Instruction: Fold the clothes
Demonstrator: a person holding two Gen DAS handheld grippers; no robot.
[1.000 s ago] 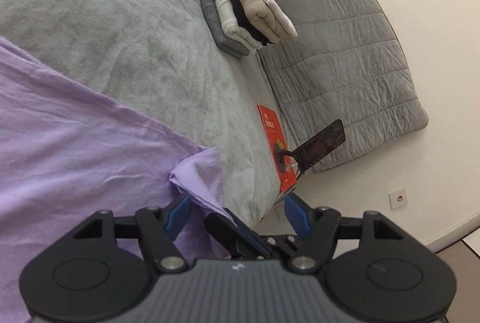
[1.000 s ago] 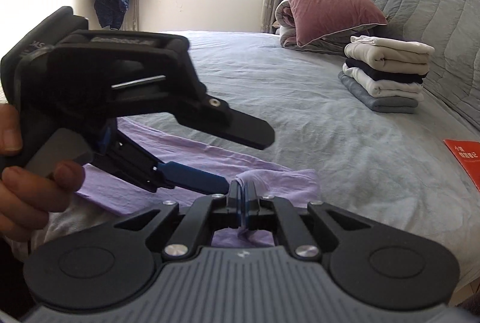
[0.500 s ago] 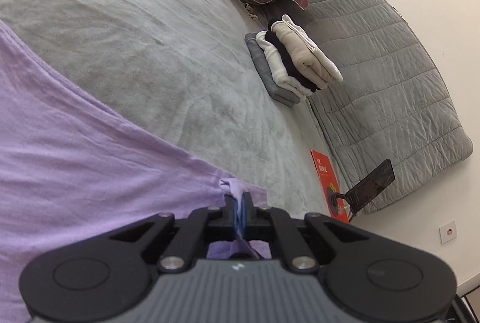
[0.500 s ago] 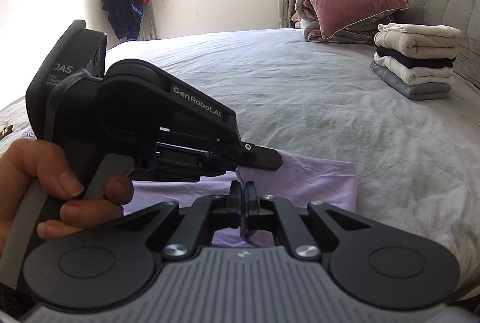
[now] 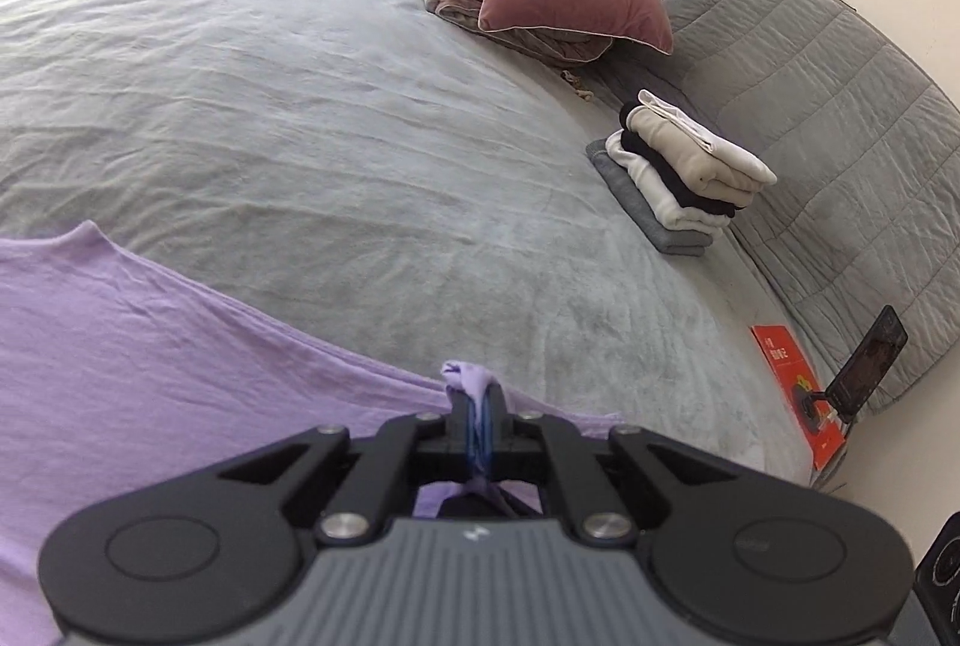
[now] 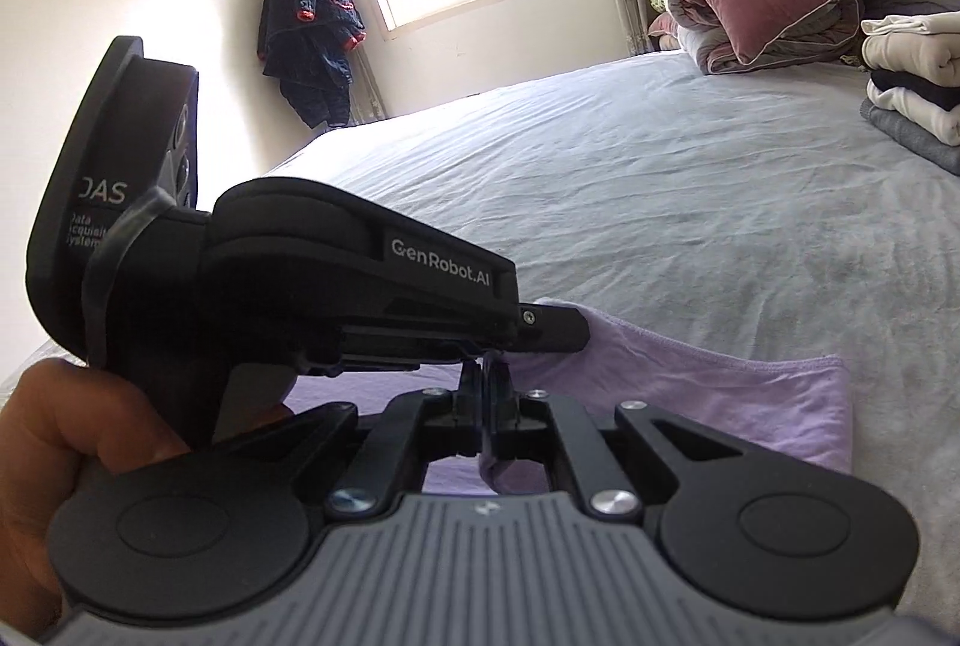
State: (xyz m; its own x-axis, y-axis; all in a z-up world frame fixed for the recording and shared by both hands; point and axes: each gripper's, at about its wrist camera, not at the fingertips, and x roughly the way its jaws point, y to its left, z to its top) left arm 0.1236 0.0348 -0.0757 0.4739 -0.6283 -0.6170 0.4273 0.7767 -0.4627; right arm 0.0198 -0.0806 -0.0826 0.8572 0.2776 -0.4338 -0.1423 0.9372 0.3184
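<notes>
From the foot of the bed both tools are clamped on the same lilac garment (image 5: pixel 150 376); the left gripper (image 5: pixel 478 427) has its jaws pressed together on a bunched corner of the cloth, a little tuft poking up above the tips; the right gripper (image 6: pixel 485 409) is likewise closed tight on an edge of it, close beside the left tool, which a hand (image 6: pixel 57 460) holds at the picture's left. The garment lies spread on the grey bedspread (image 5: pixel 300 105), its near edge lifted at the two pinch points; the stack of folded clothes (image 5: pixel 678 178) sits well apart by the quilted headboard (image 5: pixel 810 75). To fold cleanly, I judge the two grips should travel together at the same height, keeping the held edge taut between them; lift only enough to clear the cloth beneath; lay the edge down square on the far side before letting go, or the fold will skew.
</notes>
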